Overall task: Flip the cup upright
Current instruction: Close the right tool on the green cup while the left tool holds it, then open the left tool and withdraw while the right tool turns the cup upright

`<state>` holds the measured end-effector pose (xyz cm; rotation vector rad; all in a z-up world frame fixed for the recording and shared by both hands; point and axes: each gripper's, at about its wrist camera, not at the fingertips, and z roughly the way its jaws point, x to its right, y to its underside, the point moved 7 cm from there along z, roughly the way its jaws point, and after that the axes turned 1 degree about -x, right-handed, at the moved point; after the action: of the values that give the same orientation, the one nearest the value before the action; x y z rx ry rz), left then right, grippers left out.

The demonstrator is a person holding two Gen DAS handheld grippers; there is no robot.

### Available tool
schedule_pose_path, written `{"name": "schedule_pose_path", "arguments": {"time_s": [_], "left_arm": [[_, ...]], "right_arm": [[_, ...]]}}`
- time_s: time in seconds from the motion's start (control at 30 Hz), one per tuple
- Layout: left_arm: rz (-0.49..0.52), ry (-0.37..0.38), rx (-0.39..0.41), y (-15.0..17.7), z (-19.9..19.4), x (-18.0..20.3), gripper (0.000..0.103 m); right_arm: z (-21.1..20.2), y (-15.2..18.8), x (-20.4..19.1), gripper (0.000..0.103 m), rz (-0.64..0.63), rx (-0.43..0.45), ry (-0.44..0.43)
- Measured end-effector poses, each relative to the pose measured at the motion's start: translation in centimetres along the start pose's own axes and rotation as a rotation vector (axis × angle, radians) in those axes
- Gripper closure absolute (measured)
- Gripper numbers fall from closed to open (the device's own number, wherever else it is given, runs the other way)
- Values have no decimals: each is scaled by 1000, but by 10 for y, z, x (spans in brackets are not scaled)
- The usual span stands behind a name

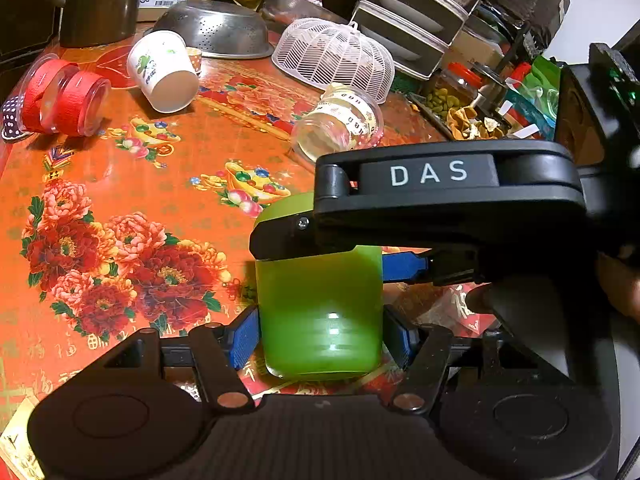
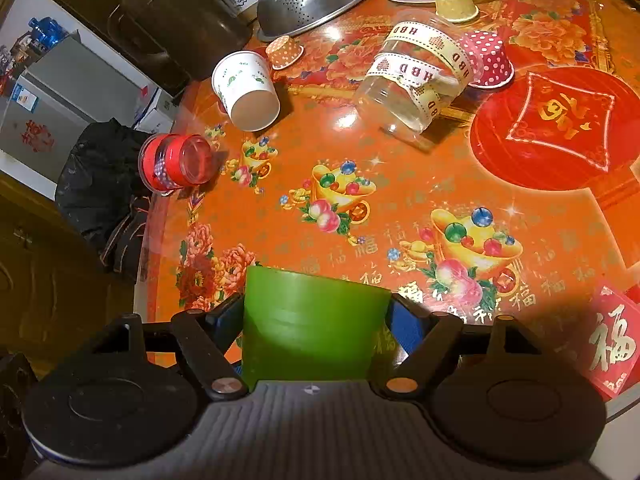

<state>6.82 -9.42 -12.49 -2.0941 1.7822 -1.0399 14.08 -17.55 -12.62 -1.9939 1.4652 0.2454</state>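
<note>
Green cup (image 1: 320, 312) between both grippers' fingers (image 1: 244, 338), toppled paper cup (image 1: 166, 72) beyond.

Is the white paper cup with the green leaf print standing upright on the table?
No, the white paper cup lies on its side on the table, its open mouth facing the camera.

Both grippers clamped on the same green cup (image 1: 320, 312). Left gripper (image 1: 320, 332) low, blue pads (image 1: 244, 340) pressed on the cup's sides. Right gripper (image 2: 316, 328) reaches in across the left one's view, its pads (image 2: 404, 328) tight on either side of the cup. Fingers of the operator's hand (image 1: 618, 280) visible on the right gripper's handle.
</note>
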Motion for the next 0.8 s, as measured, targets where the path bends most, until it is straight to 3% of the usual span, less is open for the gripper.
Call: {"name": "schedule_pose_path", "arguments": {"time_s": [0.4,0.5,0.57,0.8], "left_arm": [[37,-13,3,1,-1,2,34],[70,-15,1,5,-1,6,20],[97,-69,25,8,-7,3,9],[97,-35,130,8,-47,-14,7]], "right_arm": [[0,0,-5,27,-30,10,-3],[1,1,-4,27,-27,4,-11],[1,2,-5,27,-29,4,-9],[-1,4,-8,27,-36,6,-11]]}}
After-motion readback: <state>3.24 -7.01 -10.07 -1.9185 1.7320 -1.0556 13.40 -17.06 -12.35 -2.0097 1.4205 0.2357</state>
